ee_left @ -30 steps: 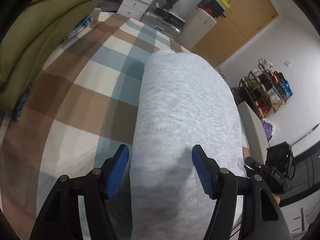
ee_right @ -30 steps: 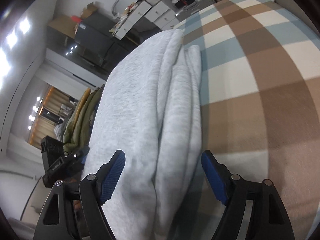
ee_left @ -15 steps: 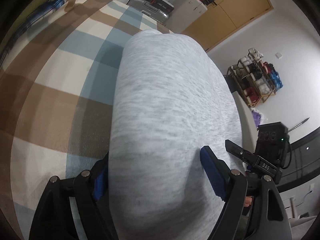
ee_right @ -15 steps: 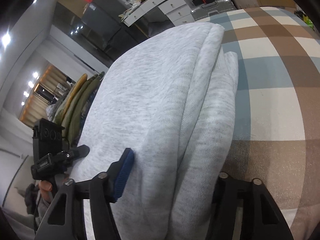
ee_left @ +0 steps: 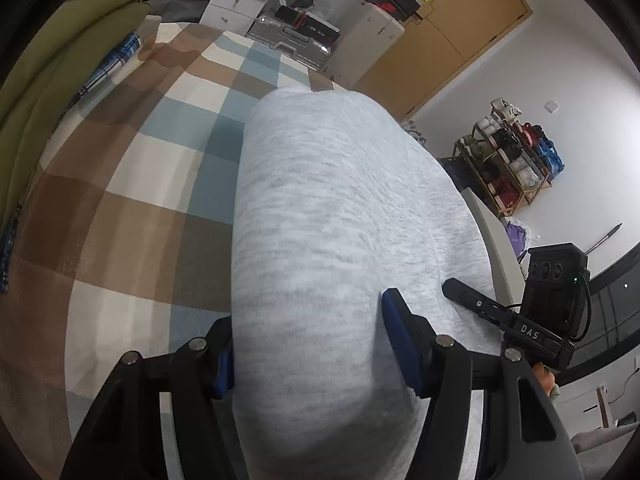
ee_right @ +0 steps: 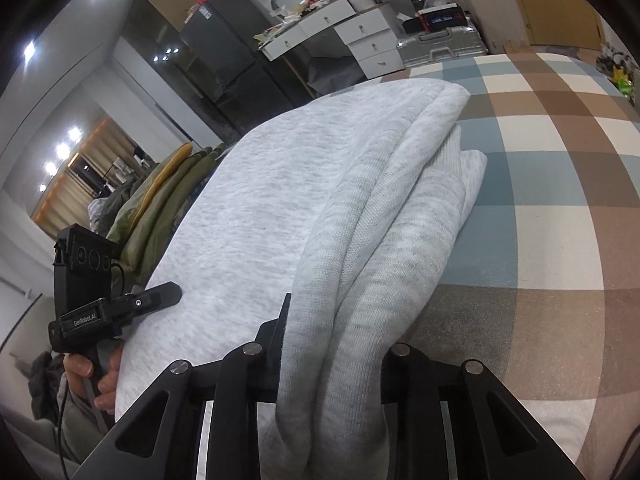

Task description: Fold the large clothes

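On the checked bed [ee_left: 160, 184]: one grey garment [ee_left: 332, 240], folded to a thick bundle, long axis running away from both cameras, stacked edges on its right side.

Change since a second ago: both hand-held grippers, then standing wide with the bundle loose between the blue pads, have moved in over its near end. Right hand-held gripper [ee_right: 332, 364]: jaws closing, layered edge pinched between them, pads buried in cloth. Left hand-held gripper [ee_left: 308, 348]: jaws closing, bundle filling the gap; right pad against the fabric, left pad mostly hidden behind it.

Meaning: folding looks finished or nearly so; this reads as a two-handed grasp to lift or shift the bundle.

Pose: both tilted down toward the bed, side by side at the near end. A hand [ee_right: 92, 384] holds the left unit's handle, seen in the right view.

Background: olive bedding [ee_left: 52, 52], drawers, suitcase.
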